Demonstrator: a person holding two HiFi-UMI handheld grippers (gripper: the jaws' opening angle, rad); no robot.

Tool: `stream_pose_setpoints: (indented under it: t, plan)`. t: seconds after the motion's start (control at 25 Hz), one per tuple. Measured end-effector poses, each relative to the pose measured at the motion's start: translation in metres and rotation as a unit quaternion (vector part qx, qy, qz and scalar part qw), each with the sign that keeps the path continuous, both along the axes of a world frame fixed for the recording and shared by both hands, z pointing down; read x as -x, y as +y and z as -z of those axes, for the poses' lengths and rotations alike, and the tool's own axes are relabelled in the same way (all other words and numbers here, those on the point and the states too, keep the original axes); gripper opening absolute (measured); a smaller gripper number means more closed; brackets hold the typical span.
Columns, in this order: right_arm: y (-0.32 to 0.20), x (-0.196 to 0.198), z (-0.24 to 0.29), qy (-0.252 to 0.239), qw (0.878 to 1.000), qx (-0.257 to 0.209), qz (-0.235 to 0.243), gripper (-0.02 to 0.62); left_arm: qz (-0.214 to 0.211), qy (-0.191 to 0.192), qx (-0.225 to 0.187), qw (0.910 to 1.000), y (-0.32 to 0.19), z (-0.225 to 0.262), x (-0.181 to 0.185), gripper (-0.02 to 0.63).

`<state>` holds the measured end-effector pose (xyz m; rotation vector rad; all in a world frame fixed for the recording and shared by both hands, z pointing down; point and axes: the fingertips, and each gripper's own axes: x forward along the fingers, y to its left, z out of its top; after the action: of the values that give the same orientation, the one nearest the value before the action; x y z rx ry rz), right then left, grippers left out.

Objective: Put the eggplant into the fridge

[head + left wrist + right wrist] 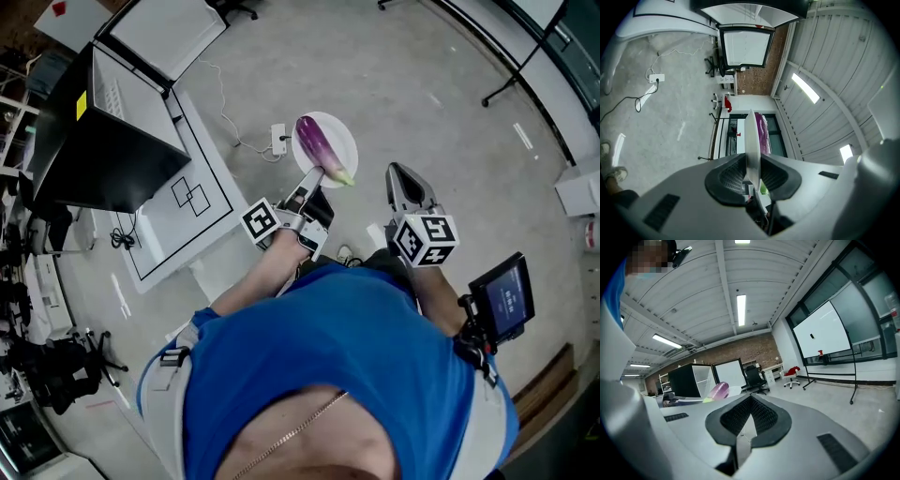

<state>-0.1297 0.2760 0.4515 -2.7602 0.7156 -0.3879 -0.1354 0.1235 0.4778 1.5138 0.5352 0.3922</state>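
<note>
Concrete floor (441,103) below. Left gripper (313,176) pinches the plate (343,141) rim, eggplant (319,145) lying loose on top; right gripper (399,174) pressed together, empty. Risk: a tilted plate would let the eggplant roll off.

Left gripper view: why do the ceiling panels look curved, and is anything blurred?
Left gripper view: wide-angle lens bends ribbed ceiling, corners go black; white round plate is sharp. Right gripper view: same bending, long ceiling lamp glares. Head view: purple eggplant sharp, evenly lit.
</note>
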Motion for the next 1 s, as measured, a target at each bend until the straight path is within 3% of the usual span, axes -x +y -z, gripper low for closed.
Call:
stream_pose_setpoints:
  t: [0.44,1.0]
  plan:
    - [-0.051,-0.086,0.001,0.005,0.995,-0.009,0.098,0.002,0.105,0.004,0.003,0.9944,-0.048,0.004,-0.060,0.086]
    - [-0.072,-0.234,0.003,0.013,0.974,-0.014,0.224,0.002,0.254,0.018,0.000,0.9671,-0.076,0.014,-0.178,0.086]
